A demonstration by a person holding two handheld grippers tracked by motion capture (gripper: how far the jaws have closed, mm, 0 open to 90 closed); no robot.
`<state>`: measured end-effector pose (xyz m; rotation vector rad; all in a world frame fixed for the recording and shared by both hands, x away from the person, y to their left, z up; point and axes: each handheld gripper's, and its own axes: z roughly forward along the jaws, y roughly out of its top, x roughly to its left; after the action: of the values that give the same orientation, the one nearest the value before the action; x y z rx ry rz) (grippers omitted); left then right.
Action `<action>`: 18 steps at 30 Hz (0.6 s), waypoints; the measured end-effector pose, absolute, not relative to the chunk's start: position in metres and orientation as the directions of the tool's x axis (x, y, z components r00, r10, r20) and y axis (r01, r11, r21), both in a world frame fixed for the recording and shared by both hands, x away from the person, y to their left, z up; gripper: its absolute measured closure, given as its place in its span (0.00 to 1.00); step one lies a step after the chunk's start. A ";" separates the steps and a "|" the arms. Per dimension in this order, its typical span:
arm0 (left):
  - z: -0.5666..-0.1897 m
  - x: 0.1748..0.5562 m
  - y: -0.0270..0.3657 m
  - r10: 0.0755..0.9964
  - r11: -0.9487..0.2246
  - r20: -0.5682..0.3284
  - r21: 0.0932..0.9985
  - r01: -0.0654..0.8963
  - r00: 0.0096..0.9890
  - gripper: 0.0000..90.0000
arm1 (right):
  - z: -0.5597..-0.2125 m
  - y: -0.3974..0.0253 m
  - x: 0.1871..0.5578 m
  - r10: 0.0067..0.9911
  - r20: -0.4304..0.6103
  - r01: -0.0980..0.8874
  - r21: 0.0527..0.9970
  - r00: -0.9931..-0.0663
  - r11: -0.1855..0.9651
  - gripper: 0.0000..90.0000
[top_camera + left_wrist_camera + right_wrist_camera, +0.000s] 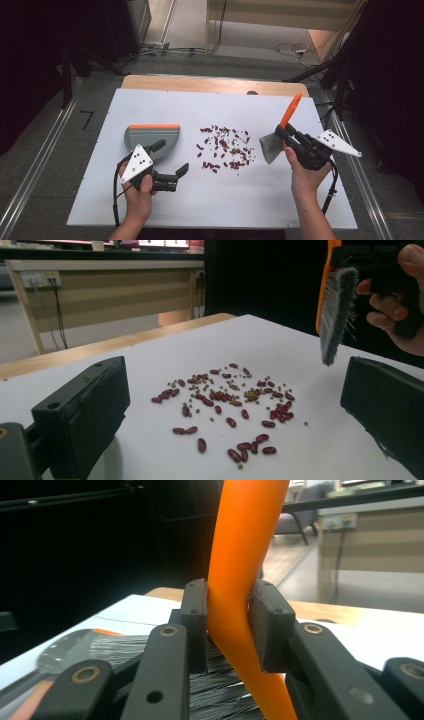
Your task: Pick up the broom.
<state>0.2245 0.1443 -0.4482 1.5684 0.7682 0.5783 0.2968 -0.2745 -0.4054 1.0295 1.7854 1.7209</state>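
Sweeping not begun: our right tool (285, 131) clenches brush (272, 146) right of beans (225, 147); left tool (170, 159) released near dustpan (150, 137), which we grip next.

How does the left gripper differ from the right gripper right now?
The left gripper is open with nothing between its jaws; the right gripper is shut on the orange handle of the brush. The left gripper sits low beside the dustpan, while the right gripper holds the brush raised to the right of the beans. Both are black, hand-held and flank the beans.
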 end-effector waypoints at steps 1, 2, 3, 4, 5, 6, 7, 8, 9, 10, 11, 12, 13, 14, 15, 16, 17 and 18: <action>-0.448 0.225 0.143 0.750 -0.046 -0.065 0.988 0.150 0.659 0.00 | -0.404 -0.266 0.294 0.753 0.173 0.197 0.979 -0.634 -0.058 0.77; -0.448 0.225 0.141 0.744 -0.045 -0.069 0.987 0.153 0.665 0.00 | -0.404 -0.266 0.294 0.753 0.173 0.197 0.979 -0.634 -0.058 0.77; -0.448 0.225 0.140 0.739 -0.041 -0.074 0.987 0.155 0.669 0.00 | -0.402 -0.258 0.292 0.740 0.172 0.192 0.980 -0.650 -0.059 0.77; -0.447 0.226 0.138 0.734 -0.042 -0.077 0.987 0.157 0.674 0.00 | -0.402 -0.254 0.291 0.735 0.169 0.189 0.980 -0.657 -0.057 0.77; -0.447 0.225 0.137 0.731 -0.039 -0.082 0.986 0.161 0.678 0.00 | -0.401 -0.250 0.290 0.730 0.165 0.184 0.981 -0.663 -0.055 0.77; -0.447 0.226 0.136 0.727 -0.034 -0.087 0.986 0.163 0.681 0.00 | -0.401 -0.250 0.290 0.730 0.165 0.184 0.981 -0.663 -0.055 0.77; -0.446 0.225 0.135 0.723 -0.031 -0.092 0.986 0.165 0.685 0.00 | -0.400 -0.243 0.288 0.717 0.162 0.182 0.982 -0.678 -0.050 0.77; -0.446 0.225 0.133 0.721 -0.029 -0.095 0.986 0.166 0.686 0.00 | -0.400 -0.243 0.288 0.717 0.162 0.182 0.982 -0.678 -0.050 0.77; -0.446 0.225 0.131 0.717 -0.028 -0.098 0.985 0.169 0.690 0.00 | -0.400 -0.239 0.287 0.713 0.163 0.183 0.982 -0.682 -0.050 0.77; -0.446 0.225 0.129 0.712 -0.028 -0.100 0.985 0.171 0.695 0.00 | -0.399 -0.233 0.285 0.704 0.164 0.181 0.982 -0.691 -0.051 0.77; -0.446 0.225 0.127 0.711 -0.030 -0.102 0.984 0.174 0.695 0.00 | -0.399 -0.233 0.285 0.704 0.164 0.181 0.982 -0.691 -0.051 0.77; -0.446 0.225 0.126 0.709 -0.031 -0.102 0.984 0.175 0.697 0.00 | -0.399 -0.229 0.284 0.701 0.164 0.182 0.982 -0.694 -0.050 0.77; -0.446 0.224 0.123 0.706 -0.031 -0.103 0.984 0.177 0.700 0.01 | -0.399 -0.223 0.282 0.693 0.161 0.179 0.983 -0.703 -0.047 0.77; -0.446 0.224 0.121 0.705 -0.029 -0.108 0.983 0.180 0.701 0.01 | -0.399 -0.223 0.282 0.693 0.161 0.179 0.983 -0.703 -0.047 0.77; -0.445 0.224 0.119 0.700 -0.030 -0.110 0.982 0.184 0.705 0.02 | -0.399 -0.220 0.281 0.687 0.162 0.180 0.983 -0.708 -0.047 0.77; -0.445 0.224 0.117 0.692 -0.033 -0.113 0.982 0.187 0.713 0.02 | -0.399 -0.217 0.280 0.682 0.162 0.181 0.983 -0.713 -0.045 0.77; -0.445 0.224 0.115 0.687 -0.037 -0.115 0.981 0.192 0.718 0.02 | -0.399 -0.212 0.278 0.676 0.158 0.175 0.984 -0.720 -0.043 0.77; -0.445 0.224 0.112 0.684 -0.036 -0.118 0.980 0.196 0.720 0.02 | -0.399 -0.212 0.278 0.676 0.158 0.175 0.984 -0.720 -0.043 0.77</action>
<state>0.2239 0.1122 -0.4450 1.5931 0.7317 0.4557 0.2779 -0.2120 -0.3985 0.8984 1.8634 1.8157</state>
